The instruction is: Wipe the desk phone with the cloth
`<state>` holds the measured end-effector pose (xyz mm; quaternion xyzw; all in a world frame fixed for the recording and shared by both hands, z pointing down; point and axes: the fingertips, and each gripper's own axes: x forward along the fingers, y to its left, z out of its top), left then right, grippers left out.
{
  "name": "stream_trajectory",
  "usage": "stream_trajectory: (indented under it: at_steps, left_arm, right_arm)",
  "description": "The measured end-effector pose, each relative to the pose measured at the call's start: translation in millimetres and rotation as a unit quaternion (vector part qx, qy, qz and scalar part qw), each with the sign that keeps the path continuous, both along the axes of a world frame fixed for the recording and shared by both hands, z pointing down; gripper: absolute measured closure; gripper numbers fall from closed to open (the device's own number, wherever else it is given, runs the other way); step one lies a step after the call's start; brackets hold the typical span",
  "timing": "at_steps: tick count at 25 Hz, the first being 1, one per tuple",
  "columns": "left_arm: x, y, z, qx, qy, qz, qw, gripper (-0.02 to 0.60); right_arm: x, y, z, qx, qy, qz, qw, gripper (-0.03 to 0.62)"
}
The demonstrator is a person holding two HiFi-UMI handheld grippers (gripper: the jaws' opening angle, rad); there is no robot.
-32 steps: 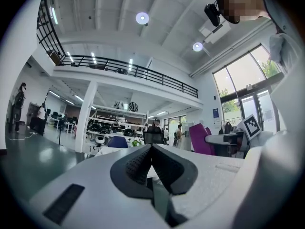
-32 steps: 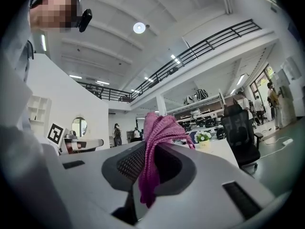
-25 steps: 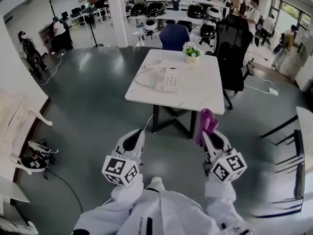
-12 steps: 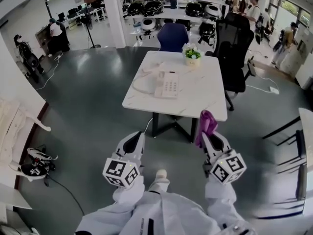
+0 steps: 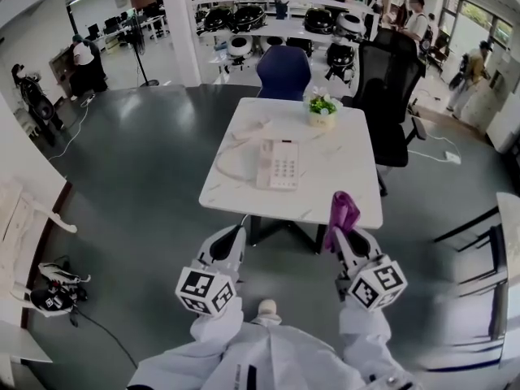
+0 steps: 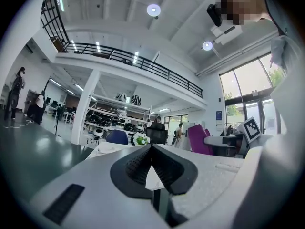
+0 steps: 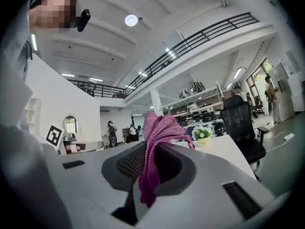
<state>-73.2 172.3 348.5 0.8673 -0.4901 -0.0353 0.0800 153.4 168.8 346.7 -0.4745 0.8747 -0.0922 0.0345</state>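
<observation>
left gripper (image 5: 228,240): jaws pressed together, nothing between, 7 o'clock of the table (image 5: 349,177) | right gripper (image 5: 345,236): pinching the purple cloth (image 5: 342,212), which stands up from the jaws, 5 o'clock of the table | desk phone (image 5: 278,163): flat on the table, 11 o'clock of the right gripper, well apart from both | potted plant (image 5: 322,106): 1 o'clock of the desk phone
</observation>
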Motion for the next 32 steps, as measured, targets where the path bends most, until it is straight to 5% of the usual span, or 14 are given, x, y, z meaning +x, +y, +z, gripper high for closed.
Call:
stream_trajectory:
  at_steps: [15,32]
  left_arm:
    - [-5.1,-93.5,7.0,-0.007,-0.001,0.039,0.9992,0.583]
    - [-11.7,-153.7,34.1,-0.039,-0.004,0.026,0.9989,0.583]
  right_arm:
    - [-9.4,-82.3,8.5,-0.006,-0.009,0.032,0.999,0.556]
    - [-20.4,-154.9,35.9,-0.034,0.001,0.011,0.999,0.556]
